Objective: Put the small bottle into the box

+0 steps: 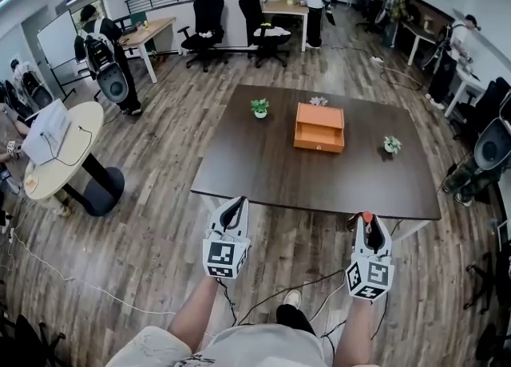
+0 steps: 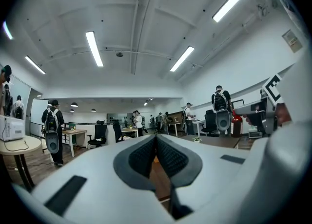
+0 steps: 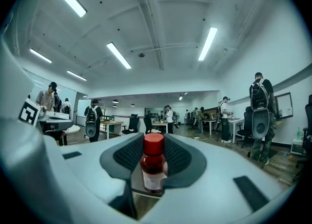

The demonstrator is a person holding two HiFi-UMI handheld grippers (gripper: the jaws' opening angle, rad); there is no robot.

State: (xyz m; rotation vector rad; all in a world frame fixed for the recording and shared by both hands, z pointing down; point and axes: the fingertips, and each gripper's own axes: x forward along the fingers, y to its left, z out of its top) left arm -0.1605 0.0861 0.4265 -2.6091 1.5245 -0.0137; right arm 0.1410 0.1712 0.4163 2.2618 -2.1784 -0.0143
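An orange box point(image 1: 319, 127) with a drawer front sits on the dark table point(image 1: 263, 174), toward its far middle. My right gripper point(image 1: 368, 230) hangs in front of the table's near right edge, shut on a small bottle point(image 3: 154, 165) with a red cap, dark red contents and a white label, held upright between the pads. My left gripper point(image 1: 233, 213) is at the near edge further left, its jaws shut with nothing between them point(image 2: 156, 157). Both point toward the table, well short of the box.
Three small potted plants stand on the table: one point(image 1: 259, 108) left of the box, one point(image 1: 318, 101) behind it, one point(image 1: 391, 145) to the right. A round white table point(image 1: 60, 158) is at left. Office chairs, desks and several people fill the room behind.
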